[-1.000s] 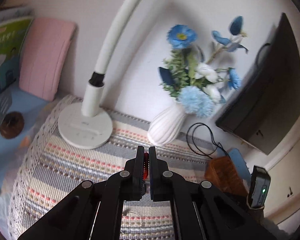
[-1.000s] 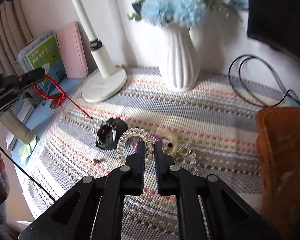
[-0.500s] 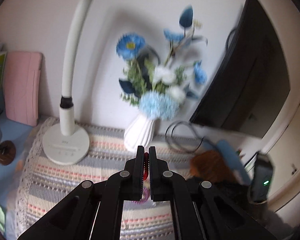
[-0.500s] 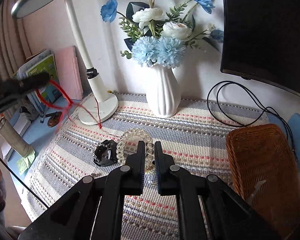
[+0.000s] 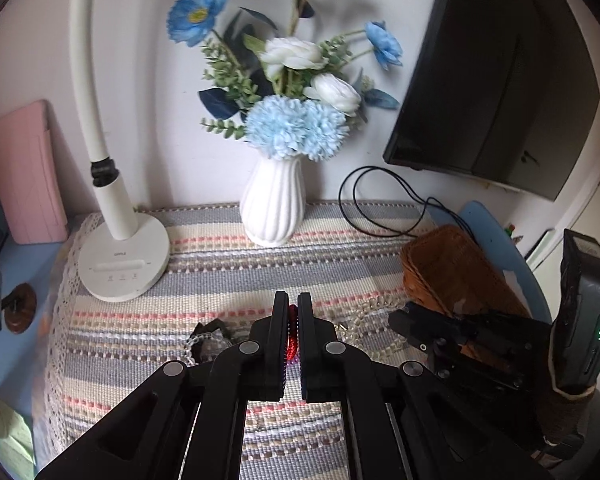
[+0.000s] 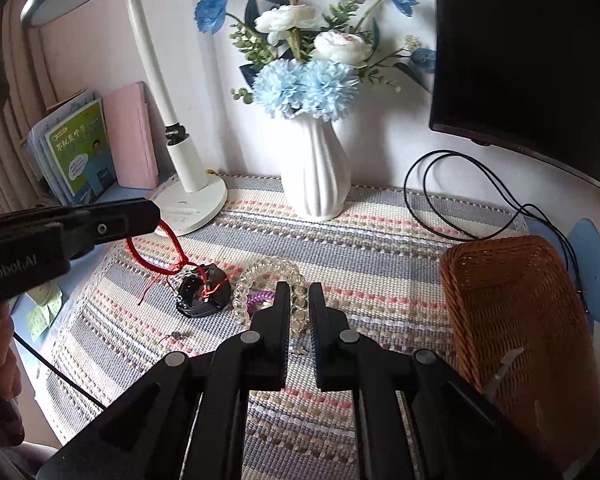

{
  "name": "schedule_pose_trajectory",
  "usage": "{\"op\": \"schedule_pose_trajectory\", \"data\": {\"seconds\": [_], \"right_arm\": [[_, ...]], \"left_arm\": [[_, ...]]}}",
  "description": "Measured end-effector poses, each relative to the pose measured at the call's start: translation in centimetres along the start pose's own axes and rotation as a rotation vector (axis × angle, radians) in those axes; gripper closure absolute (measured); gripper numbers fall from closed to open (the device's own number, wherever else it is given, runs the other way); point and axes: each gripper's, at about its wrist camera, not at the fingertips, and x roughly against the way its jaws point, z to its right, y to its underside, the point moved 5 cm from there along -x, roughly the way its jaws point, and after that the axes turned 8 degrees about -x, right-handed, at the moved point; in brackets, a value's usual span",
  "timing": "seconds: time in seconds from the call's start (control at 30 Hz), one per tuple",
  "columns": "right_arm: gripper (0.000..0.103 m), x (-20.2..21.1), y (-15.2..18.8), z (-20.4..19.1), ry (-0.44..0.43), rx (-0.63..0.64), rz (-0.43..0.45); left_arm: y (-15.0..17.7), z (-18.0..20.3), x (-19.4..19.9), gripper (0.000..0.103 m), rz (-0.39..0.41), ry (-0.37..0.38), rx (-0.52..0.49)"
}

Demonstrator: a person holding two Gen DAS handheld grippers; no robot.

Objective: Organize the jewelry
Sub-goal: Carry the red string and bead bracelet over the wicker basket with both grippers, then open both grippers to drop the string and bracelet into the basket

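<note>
We see our left tongs (image 5: 293,314) closed on a red cord (image 5: 291,338), which shows as a red strip pinched between the two fingers. From the right camera the same tongs (image 6: 154,212) reach in from the left edge, and the cord (image 6: 156,254) hangs from their tip in a loop down to a knot over a black bracelet (image 6: 204,290) lying on the striped mat (image 6: 380,248).

Our right tongs (image 6: 299,294) are closed on a clear bead bracelet (image 6: 260,276); its near side sits between the fingers, while its far arc curves up and left. Whether it is clear of the mat we cannot quite tell from this angle. A purple band (image 6: 260,300) lies on the mat just behind it, partly hidden.

To the right on the desk stands a wicker basket (image 6: 516,320), well apart from the bracelets. At the far edge of the mat stands a white vase (image 6: 316,176) of blue and white flowers, with a white lamp (image 6: 188,200) to its left and a black cable (image 6: 460,200) looped to its right. A dark screen (image 6: 532,60) fills the far right.
</note>
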Motion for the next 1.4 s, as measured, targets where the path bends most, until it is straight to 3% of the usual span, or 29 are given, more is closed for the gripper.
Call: {"op": "schedule_pose_trajectory", "data": {"seconds": [0.3,0.53,0.8,0.93,1.13,1.27,1.4], "right_arm": [[0.092,1.9,-1.1,4.3,0.071,-0.081,0.059],[0.092,4.1,-1.0,10.1,0.184,-0.173,0.112],[0.092,6.6,1.3,16.6,0.3,-0.323,0.147],[0.092,7.4,2.7,19.0,0.359,-0.403,0.17],[0.092,6.4,5.7,22.7,0.479,-0.508,0.103],[0.092,5.9,7.8,24.9,0.516,-0.588,0.058],[0.092,5.0,9.0,25.8,0.506,-0.633,0.025]], "left_arm": [[-3.6,3.8,-0.8,0.099,0.044,0.005,-0.153],[-5.2,9.6,-2.1,0.099,0.051,0.083,-0.287],[-5.9,16.2,-4.7,0.099,0.023,0.188,-0.402],[-5.6,19.7,-6.8,0.099,-0.015,0.31,-0.382],[-4.7,24.2,-11.4,0.099,-0.084,0.416,-0.354],[-3.0,25.4,-15.0,0.099,-0.179,0.438,-0.33],[-1.3,26.3,-15.9,0.099,-0.216,0.435,-0.365]]}}
